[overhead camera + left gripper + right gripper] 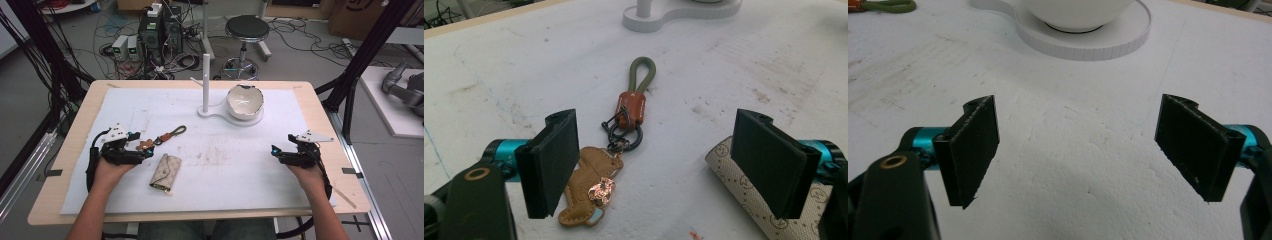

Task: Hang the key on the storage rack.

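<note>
A: Starting at the left, what do you see?

B: The left gripper (145, 153) rests low on the white foam sheet (235, 170), its black, flat, slab-like jaws spread wide with nothing pressed between the pads. In the left gripper view the keychain (616, 150) lies on the sheet just ahead of them, close to the left-hand jaw.

A: What is that keychain made of?

B: An olive cord loop at the far end, a reddish-brown leather tab, a dark metal ring, then a tan leather charm with stitched edges and a small coppery stud. It lies stretched out flat.

A: And next to it?

B: A beige key pouch (165, 173), soft, rectangular, printed with a monogram pattern, just to the right of the keychain and near the right-hand jaw.

A: Further right?

B: At the far middle of the sheet stands a white stand (218, 113) with a slim upright post and a round flat base, and a glossy white bowl (244, 101) with an uneven rim sits on that base.

A: The right side?

B: The right gripper (274, 150) lies on bare, pitted foam, well apart from everything, jaws wide apart and holding nothing
</note>
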`<state>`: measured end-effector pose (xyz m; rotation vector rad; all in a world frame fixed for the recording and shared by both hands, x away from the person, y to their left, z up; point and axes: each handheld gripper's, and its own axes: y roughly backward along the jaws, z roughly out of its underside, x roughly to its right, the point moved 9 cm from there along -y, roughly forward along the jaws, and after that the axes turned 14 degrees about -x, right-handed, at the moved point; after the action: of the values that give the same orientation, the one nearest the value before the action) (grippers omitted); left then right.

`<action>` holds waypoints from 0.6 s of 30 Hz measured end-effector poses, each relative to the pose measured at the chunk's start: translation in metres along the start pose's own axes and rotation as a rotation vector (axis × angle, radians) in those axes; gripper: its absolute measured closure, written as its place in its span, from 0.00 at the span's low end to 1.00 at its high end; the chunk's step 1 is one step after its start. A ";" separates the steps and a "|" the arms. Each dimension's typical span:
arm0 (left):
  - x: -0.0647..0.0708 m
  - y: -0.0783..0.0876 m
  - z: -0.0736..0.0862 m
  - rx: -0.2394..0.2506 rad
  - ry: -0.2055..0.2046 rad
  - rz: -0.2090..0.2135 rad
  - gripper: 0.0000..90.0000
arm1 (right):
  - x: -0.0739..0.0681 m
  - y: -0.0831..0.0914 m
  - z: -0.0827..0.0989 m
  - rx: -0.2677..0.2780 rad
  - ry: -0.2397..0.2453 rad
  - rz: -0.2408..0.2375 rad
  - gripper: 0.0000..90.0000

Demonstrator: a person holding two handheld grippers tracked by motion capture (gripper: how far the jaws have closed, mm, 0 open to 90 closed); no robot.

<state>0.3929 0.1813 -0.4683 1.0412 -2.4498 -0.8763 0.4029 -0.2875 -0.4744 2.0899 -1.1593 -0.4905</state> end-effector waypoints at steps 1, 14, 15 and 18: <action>-0.001 0.000 0.000 0.003 -0.001 -0.002 0.22 | 0.000 0.000 0.000 0.001 0.001 -0.003 0.20; -0.002 0.001 0.001 0.007 0.011 -0.007 0.22 | 0.000 0.001 0.001 0.006 0.006 -0.004 0.20; -0.002 0.000 0.002 0.003 0.011 -0.003 0.22 | 0.000 0.000 0.001 0.003 0.007 -0.003 0.20; -0.003 0.001 0.002 0.008 0.017 -0.003 0.22 | -0.001 -0.001 0.001 -0.003 0.009 -0.003 0.20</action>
<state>0.3936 0.1845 -0.4691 1.0505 -2.4408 -0.8557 0.4021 -0.2868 -0.4759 2.0894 -1.1494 -0.4832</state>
